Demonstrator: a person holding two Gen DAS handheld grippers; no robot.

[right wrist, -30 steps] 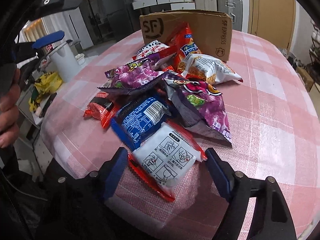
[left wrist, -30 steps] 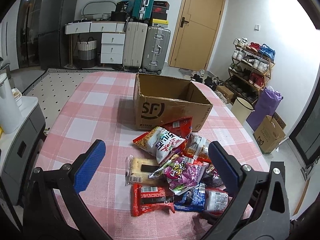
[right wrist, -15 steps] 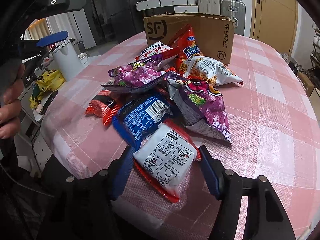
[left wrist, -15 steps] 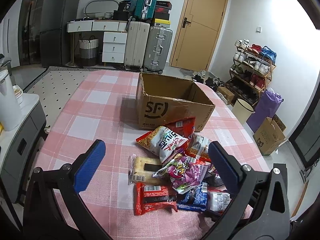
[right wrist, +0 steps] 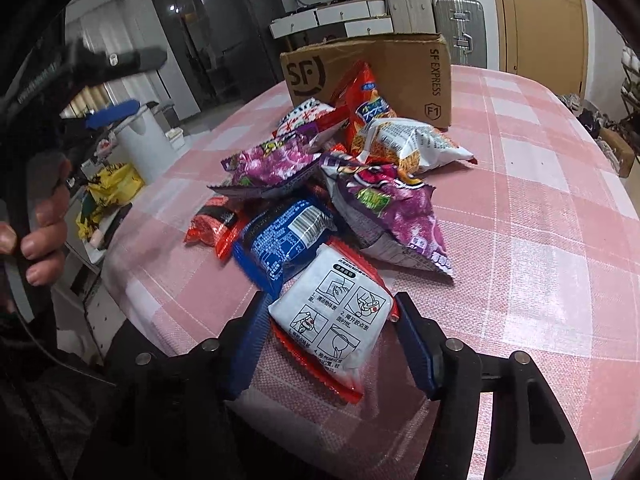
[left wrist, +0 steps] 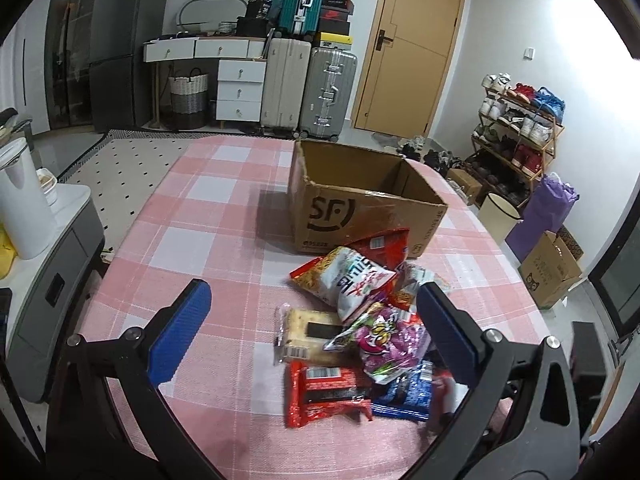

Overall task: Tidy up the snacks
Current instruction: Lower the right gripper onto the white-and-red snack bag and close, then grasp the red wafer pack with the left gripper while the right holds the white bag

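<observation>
A pile of snack packets (left wrist: 372,320) lies on the pink checked tablecloth (left wrist: 224,240), in front of an open cardboard box (left wrist: 340,216) marked SF. In the right wrist view my right gripper (right wrist: 330,320) is shut on the nearest one. It is a white packet with red edges (right wrist: 336,328), and both blue pads press its sides. Behind it lie a blue packet (right wrist: 288,236) and purple bags (right wrist: 392,216), with the box (right wrist: 400,64) beyond. My left gripper (left wrist: 312,294) hangs open above the table to the left of the pile, holding nothing.
A grey side cabinet with a white kettle (left wrist: 24,208) stands off the table's left edge. Suitcases (left wrist: 308,88), drawers and a door line the far wall. A shoe rack (left wrist: 516,132) and a small carton (left wrist: 548,268) stand on the right. A hand (right wrist: 40,232) holds the left gripper's handle.
The right gripper's jaws have closed in from either side until they grip the white packet. The left gripper has stayed open and nearly still.
</observation>
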